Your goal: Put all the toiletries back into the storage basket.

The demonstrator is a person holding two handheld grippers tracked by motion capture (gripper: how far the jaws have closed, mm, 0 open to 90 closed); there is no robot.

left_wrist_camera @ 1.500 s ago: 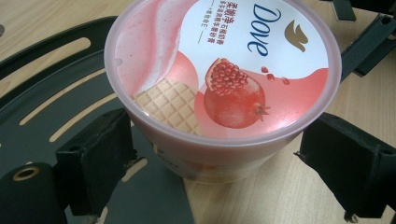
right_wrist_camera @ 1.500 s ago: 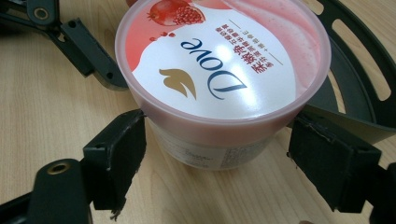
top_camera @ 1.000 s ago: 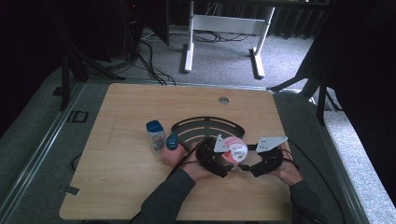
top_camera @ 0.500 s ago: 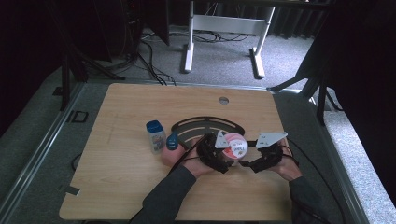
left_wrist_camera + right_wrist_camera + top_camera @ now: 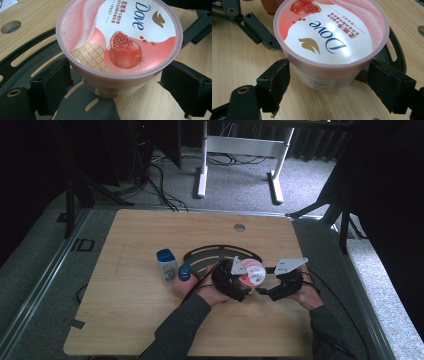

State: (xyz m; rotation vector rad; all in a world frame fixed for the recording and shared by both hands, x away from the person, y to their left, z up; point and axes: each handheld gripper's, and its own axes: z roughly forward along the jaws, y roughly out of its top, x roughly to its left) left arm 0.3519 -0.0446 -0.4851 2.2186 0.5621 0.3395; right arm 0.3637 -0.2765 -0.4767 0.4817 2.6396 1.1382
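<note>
A pink Dove tub (image 5: 251, 272) with a pomegranate picture on its lid stands on the wooden table (image 5: 125, 320), partly over a black slotted plate (image 5: 210, 252). My left gripper (image 5: 235, 281) comes at the tub from the left and my right gripper (image 5: 269, 289) from the right. In the left gripper view the tub (image 5: 117, 42) sits between the two black pads (image 5: 51, 87) with small gaps at its body. In the right gripper view the tub (image 5: 332, 37) stands between spread pads (image 5: 274, 85) that reach just under the lid's rim. Both grippers (image 5: 116, 87) (image 5: 329, 82) are open.
A small bottle with a blue cap (image 5: 166, 265) and a blue object (image 5: 185, 271) stand left of my left hand. A round hole (image 5: 239, 227) lies near the table's far edge. A white desk frame (image 5: 240, 150) stands on the floor beyond.
My right gripper has moved left and slightly forward, closing in on the tub. The left gripper and the tub have barely shifted.
</note>
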